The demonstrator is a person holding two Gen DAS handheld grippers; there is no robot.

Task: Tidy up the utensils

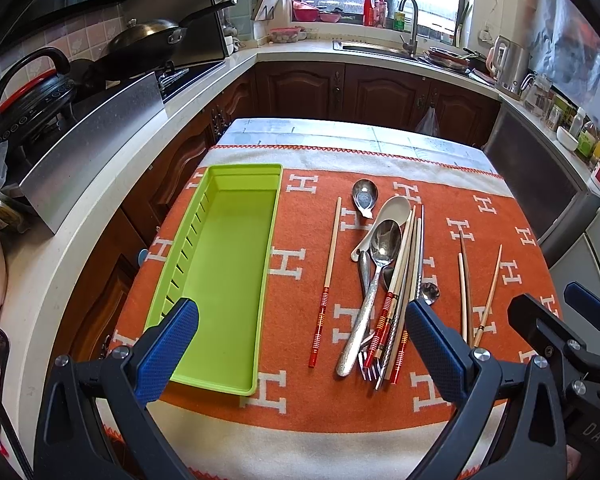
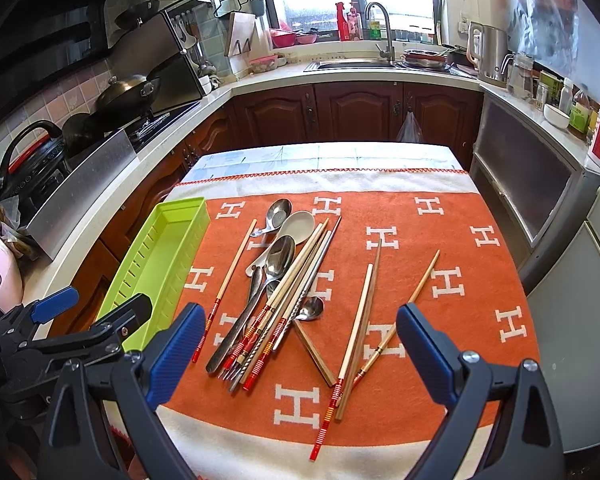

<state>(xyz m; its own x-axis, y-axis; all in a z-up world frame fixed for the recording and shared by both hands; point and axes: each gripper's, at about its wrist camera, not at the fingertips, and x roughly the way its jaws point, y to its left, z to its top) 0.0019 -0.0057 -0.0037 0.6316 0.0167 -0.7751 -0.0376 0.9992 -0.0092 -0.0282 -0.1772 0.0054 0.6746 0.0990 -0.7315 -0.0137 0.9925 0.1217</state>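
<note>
An empty lime-green utensil tray [image 1: 273, 240] lies lengthwise at the left of the orange cloth, and is also seen as the tray [image 2: 168, 248] in the right wrist view. Right of it a single red-tipped chopstick [image 1: 328, 276] lies alone. A pile [image 1: 384, 280] of metal spoons, a white ceramic spoon [image 1: 394, 206], a fork [image 1: 370, 364] and several chopsticks lies mid-table. Two wooden chopsticks [image 2: 360, 320] and a thin one [image 2: 406, 312] lie apart at the right. My left gripper [image 1: 304, 344] is open above the tray's near end. My right gripper [image 2: 302, 350] is open above the pile's near ends.
An orange cloth with white H letters [image 2: 448, 280] covers the small table. A counter with a stove, wok [image 1: 148, 36] and kettle runs along the left, close to the tray. A sink [image 2: 352, 65] is at the back. Grey appliances [image 2: 532, 184] stand right.
</note>
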